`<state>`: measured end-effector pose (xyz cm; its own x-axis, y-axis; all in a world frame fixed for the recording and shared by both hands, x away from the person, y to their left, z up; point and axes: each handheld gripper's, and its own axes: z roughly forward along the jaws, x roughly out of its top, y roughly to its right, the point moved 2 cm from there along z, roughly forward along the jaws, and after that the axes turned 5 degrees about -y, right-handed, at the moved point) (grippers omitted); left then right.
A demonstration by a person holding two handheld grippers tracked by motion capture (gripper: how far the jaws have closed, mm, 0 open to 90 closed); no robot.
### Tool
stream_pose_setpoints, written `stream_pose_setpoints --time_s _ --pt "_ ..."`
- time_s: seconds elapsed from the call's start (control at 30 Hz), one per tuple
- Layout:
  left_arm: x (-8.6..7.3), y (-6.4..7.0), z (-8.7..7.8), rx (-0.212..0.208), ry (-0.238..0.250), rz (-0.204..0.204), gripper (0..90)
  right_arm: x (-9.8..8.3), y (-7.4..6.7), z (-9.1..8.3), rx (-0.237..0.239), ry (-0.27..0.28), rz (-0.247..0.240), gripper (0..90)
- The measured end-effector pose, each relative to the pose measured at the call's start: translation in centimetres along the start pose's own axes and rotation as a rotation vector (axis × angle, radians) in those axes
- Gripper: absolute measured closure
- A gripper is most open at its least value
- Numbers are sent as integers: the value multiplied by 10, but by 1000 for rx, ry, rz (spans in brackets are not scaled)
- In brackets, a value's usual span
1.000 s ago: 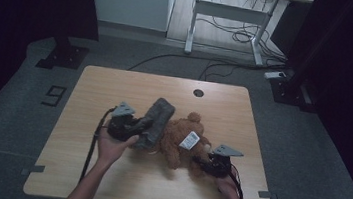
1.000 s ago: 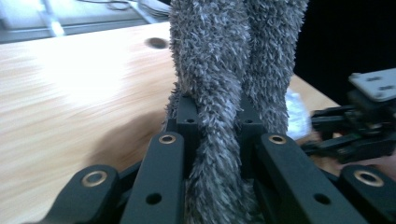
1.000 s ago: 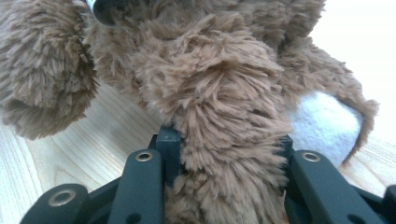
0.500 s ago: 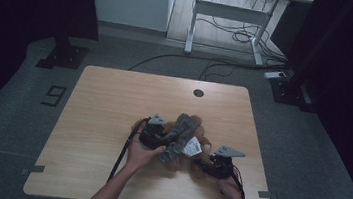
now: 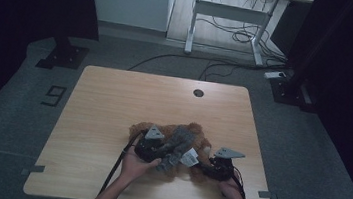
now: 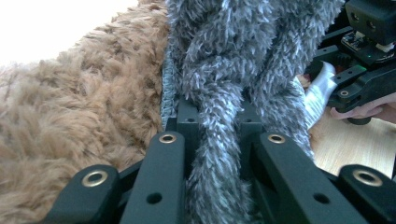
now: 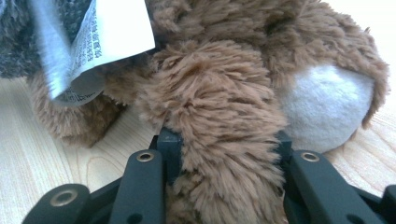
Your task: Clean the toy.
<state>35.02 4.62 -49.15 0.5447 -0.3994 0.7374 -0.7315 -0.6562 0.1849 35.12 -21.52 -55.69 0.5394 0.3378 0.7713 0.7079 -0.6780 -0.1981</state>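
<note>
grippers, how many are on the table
2. The left gripper sits near the table's front edge, shut on the grey furry cloth; the right gripper is just right of it, gripping the brown teddy bear.

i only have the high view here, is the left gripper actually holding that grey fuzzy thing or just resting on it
Observer: Holding it. In the left gripper view the left gripper is clamped on a bunched strip of the grey plush cloth.
Operator: and the right one
Observer: The right gripper is clamped on a limb of the brown teddy bear.
Operator: whats the white bit between them
Observer: A printed sewn-in label, hanging beside the grey cloth.
</note>
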Motion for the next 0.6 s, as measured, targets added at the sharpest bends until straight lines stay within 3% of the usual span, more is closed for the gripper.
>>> stream_pose_setpoints --time_s 0.23,0.5,0.6 --pt "-3 -13 4 10 16 -15 779 4 0 8 -50 -3 2 618" --pt "15 -27 16 75 12 -9 782 11 12 18 -73 28 36 614" --pt "20 -32 19 78 11 -23 782 15 15 21 -94 39 47 614"
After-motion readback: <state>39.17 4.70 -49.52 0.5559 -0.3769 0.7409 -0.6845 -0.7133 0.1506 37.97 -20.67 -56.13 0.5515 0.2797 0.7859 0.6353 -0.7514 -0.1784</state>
